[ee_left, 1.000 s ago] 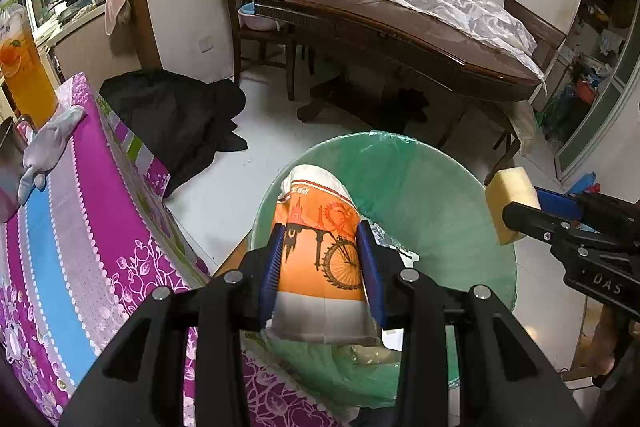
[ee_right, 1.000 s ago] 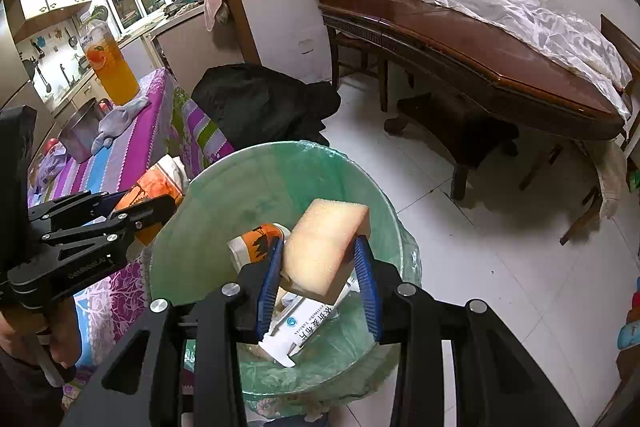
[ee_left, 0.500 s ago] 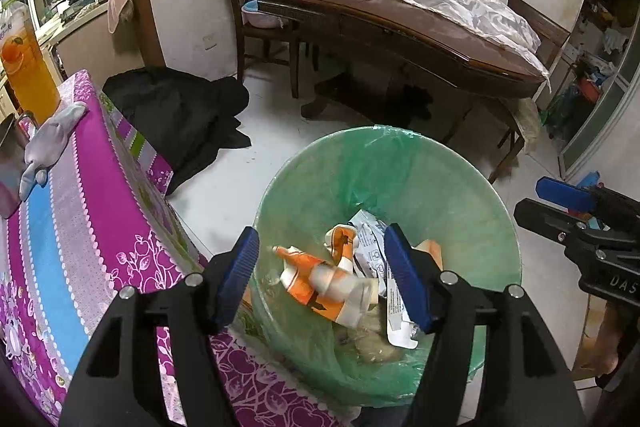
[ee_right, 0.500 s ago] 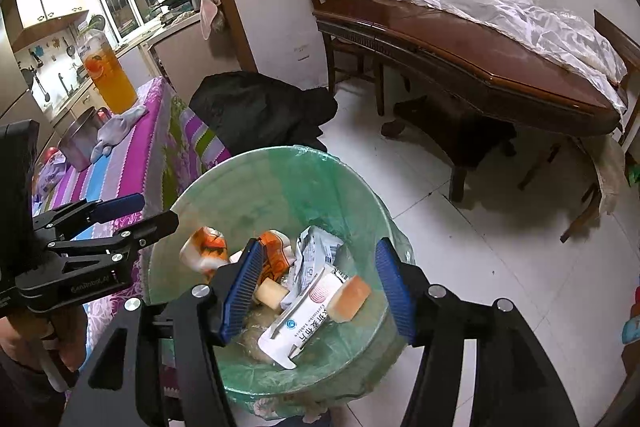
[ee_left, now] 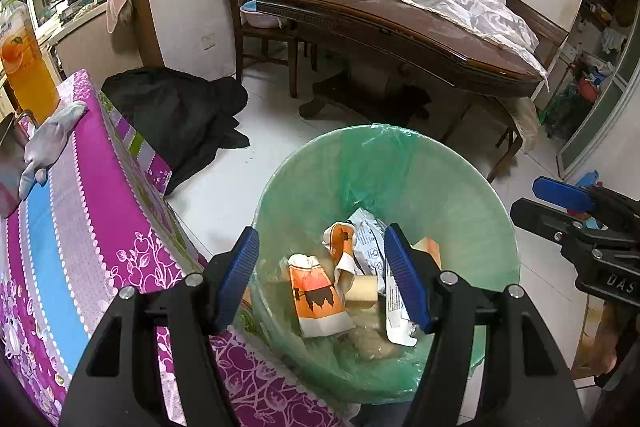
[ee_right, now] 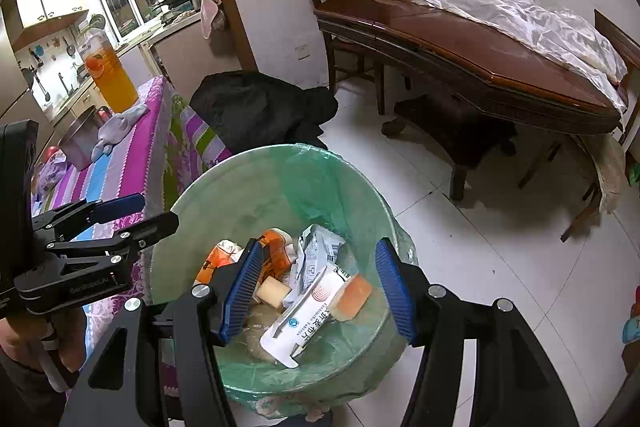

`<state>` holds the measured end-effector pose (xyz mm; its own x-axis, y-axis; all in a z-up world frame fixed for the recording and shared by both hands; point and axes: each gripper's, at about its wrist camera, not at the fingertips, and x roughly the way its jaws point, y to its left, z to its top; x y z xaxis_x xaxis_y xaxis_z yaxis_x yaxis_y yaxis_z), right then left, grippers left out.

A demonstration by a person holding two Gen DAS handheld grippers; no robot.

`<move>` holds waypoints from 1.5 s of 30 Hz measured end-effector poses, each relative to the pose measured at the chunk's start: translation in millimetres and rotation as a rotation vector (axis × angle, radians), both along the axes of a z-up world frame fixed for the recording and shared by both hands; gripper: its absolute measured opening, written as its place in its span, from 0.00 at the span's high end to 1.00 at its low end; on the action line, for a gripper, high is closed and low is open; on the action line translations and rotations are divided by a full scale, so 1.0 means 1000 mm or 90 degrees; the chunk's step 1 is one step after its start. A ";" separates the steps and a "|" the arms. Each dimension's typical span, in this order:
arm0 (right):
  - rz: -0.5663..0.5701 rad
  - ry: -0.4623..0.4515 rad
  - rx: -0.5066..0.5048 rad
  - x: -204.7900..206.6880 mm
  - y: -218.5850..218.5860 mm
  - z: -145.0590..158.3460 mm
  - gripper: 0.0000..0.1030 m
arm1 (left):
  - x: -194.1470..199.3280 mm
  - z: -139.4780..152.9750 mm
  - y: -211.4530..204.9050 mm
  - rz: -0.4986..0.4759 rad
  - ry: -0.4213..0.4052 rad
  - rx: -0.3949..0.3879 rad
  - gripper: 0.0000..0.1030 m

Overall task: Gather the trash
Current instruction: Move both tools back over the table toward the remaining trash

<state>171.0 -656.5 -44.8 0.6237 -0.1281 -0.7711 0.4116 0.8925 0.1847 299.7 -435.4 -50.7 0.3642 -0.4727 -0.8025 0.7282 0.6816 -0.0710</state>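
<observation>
A bin with a green liner (ee_left: 400, 163) (ee_right: 256, 187) stands on the floor beside the table. Inside lie a crushed orange paper cup (ee_left: 318, 301) (ee_right: 276, 253), a yellow sponge (ee_right: 352, 297) (ee_left: 430, 247), white wrappers (ee_right: 304, 323) (ee_left: 394, 305) and other scraps. My left gripper (ee_left: 322, 277) hangs open above the bin with nothing between its blue pads; it also shows at the left of the right wrist view (ee_right: 138, 213). My right gripper (ee_right: 316, 285) is open above the bin too, and empty, and appears at the right edge of the left wrist view (ee_left: 544, 199).
A table with a purple and blue striped cloth (ee_left: 80, 211) sits left of the bin, bearing a grey glove (ee_left: 48, 143) and a jar of orange drink (ee_left: 26, 67). A black heap of cloth (ee_left: 180, 111) lies on the floor. A wooden table (ee_left: 400, 27) stands behind.
Both grippers opened. The orange cup dropped from the left one and the yellow sponge from the right one; both now lie in the bin. Neither hand moved.
</observation>
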 end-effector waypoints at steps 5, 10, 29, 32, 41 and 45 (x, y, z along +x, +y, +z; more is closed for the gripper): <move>0.003 0.001 -0.002 0.001 0.007 0.000 0.42 | -0.003 0.001 0.005 0.003 -0.001 -0.003 0.40; 0.002 -0.007 -0.008 0.000 0.016 0.004 0.41 | -0.004 0.003 0.016 0.006 -0.006 -0.006 0.40; 0.129 -0.247 -0.141 -0.012 0.205 0.045 0.11 | 0.019 0.028 0.252 0.227 -0.148 0.013 0.29; 0.172 -0.241 -0.123 0.001 0.233 0.040 0.11 | 0.033 0.028 0.308 0.274 -0.149 0.032 0.29; 0.262 -0.223 -0.098 0.031 0.297 0.028 0.11 | 0.067 0.049 0.499 0.429 -0.222 0.099 0.29; 0.289 -0.210 -0.081 0.049 0.320 0.021 0.11 | 0.053 0.044 0.526 0.414 -0.221 0.087 0.34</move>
